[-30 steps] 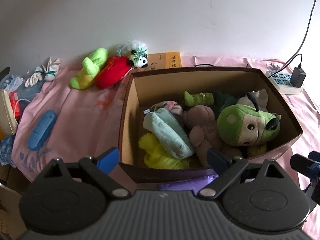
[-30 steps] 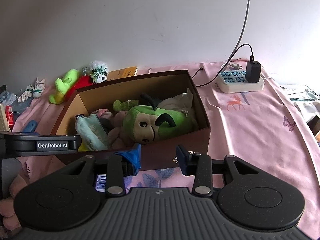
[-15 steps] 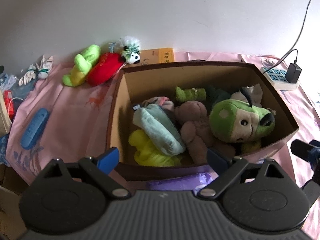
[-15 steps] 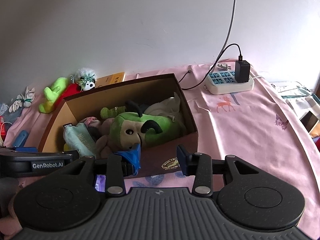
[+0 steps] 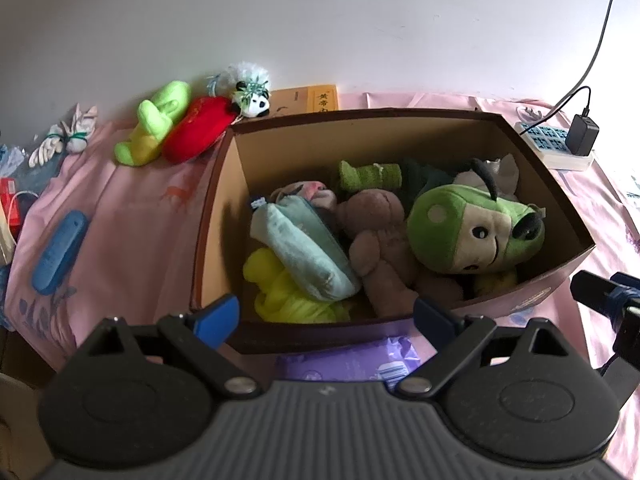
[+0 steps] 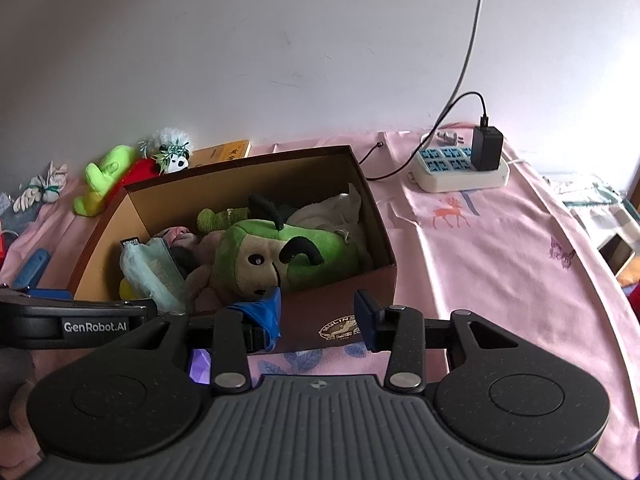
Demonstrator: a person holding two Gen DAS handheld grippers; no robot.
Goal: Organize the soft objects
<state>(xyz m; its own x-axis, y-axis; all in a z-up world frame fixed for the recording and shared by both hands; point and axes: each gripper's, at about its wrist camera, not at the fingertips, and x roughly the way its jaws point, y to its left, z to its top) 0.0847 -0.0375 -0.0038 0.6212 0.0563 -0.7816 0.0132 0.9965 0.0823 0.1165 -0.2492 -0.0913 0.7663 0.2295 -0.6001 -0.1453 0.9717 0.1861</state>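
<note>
With the left gripper (image 5: pixel 326 314) and the right gripper (image 6: pixel 316 314) both spread wide and empty before the brown cardboard box (image 5: pixel 400 118), the next pick is judged to be the lime-green plush toy (image 5: pixel 154 128), taken across its middle. Three soft toys lie outside against the wall on the pink cloth (image 5: pixel 120 216): the lime-green one, a red plush cushion (image 5: pixel 196 130) and a small white panda plush (image 5: pixel 252 98). At least six are counted inside, among them a large green dog-faced plush (image 5: pixel 476 228), a brown teddy bear (image 5: pixel 380 240) and a pale blue plush roll (image 5: pixel 304 252).

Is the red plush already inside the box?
No. The red plush lies on the pink cloth outside the box, by its far-left corner.
</note>
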